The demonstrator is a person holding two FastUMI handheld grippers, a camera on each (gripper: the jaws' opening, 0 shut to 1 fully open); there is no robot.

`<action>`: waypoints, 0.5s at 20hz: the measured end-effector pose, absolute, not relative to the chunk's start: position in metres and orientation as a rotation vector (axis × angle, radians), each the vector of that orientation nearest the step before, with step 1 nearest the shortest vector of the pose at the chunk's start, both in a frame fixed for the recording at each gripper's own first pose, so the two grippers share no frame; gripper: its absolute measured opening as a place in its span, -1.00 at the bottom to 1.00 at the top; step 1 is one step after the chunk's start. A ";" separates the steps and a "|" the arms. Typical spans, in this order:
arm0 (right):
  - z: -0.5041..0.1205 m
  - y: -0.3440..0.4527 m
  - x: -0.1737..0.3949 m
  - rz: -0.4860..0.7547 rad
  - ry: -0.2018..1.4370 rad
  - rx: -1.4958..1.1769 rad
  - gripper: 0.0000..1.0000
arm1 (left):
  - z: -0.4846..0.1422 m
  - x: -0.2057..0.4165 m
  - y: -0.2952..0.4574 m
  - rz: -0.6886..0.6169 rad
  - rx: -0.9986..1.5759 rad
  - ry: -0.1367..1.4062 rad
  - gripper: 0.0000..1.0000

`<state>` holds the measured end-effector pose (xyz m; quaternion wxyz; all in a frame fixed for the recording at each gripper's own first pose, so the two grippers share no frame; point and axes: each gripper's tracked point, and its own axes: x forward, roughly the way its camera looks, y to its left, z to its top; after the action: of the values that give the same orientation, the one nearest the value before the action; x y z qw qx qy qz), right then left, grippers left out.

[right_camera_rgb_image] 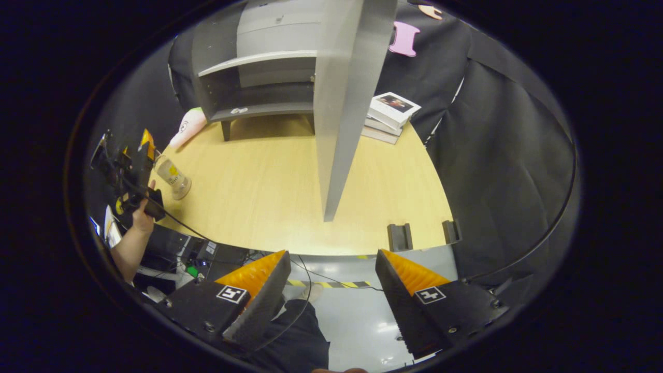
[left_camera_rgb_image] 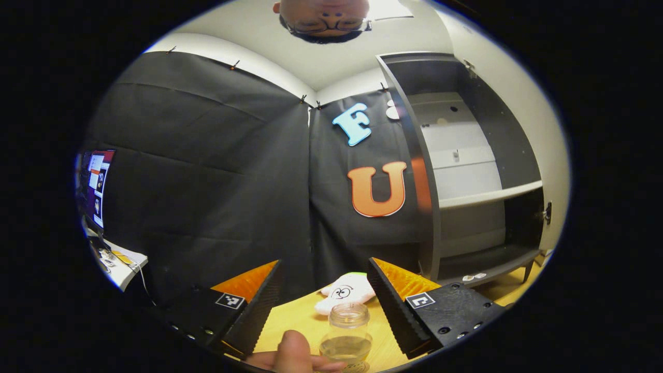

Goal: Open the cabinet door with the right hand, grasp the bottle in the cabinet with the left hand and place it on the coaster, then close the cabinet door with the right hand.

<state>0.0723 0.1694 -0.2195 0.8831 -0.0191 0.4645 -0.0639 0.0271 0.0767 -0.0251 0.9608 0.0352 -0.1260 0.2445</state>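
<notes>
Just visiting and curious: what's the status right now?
Left hand-held gripper open, bottle standing on table between fingers. Right hand-held gripper open, empty, back from the table. Cabinet door open; path clear.

Your right gripper [right_camera_rgb_image: 331, 282] hangs open off the table's [right_camera_rgb_image: 269, 186] near edge. The cabinet [right_camera_rgb_image: 259, 77] stands at the far edge, its door [right_camera_rgb_image: 342, 114] swung out. Near the left edge, your left gripper [right_camera_rgb_image: 135, 165] is beside the bottle [right_camera_rgb_image: 173, 178].
</notes>
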 end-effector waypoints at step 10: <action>-0.208 0.139 0.075 -0.254 0.817 0.067 1.00 | 0.065 0.049 0.046 0.420 0.179 -0.157 0.91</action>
<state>0.0746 0.1391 -0.2083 0.9094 0.0325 0.3959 -0.1233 0.0493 0.0460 0.0648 0.9710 0.0888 -0.0776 0.2077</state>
